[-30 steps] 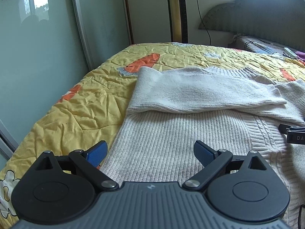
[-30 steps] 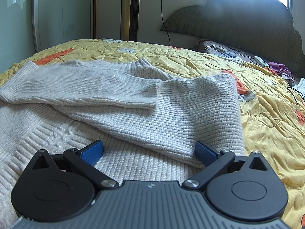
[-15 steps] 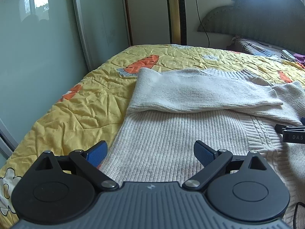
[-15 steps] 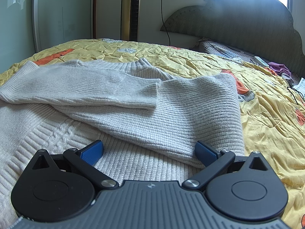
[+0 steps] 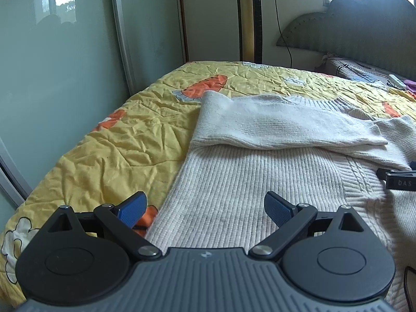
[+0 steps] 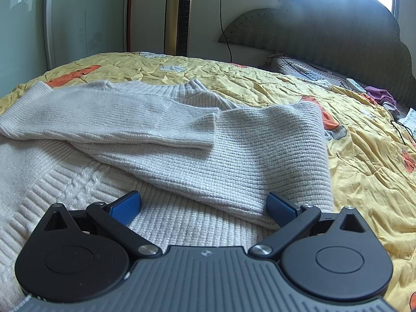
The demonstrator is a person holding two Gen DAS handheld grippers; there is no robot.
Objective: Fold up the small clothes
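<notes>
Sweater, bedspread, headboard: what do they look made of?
Sweater: cream knit, probably wool or acrylic yarn, matte and slightly fuzzy; ribbed rows and a cable panel show.
Bedspread: thin woven cloth, likely cotton, matte; fine sharp creases, printed carrots.
Headboard: upholstered, grey-green fabric or faux leather; stud-like dots along the edge, too dim to say which.

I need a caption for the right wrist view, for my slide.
Open right tongs above a cream sweater, sleeves folded across, on a yellow quilt.

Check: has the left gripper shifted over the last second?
Yes. The left gripper tilted up slightly: the gold tower fan sits lower in its view.
</notes>
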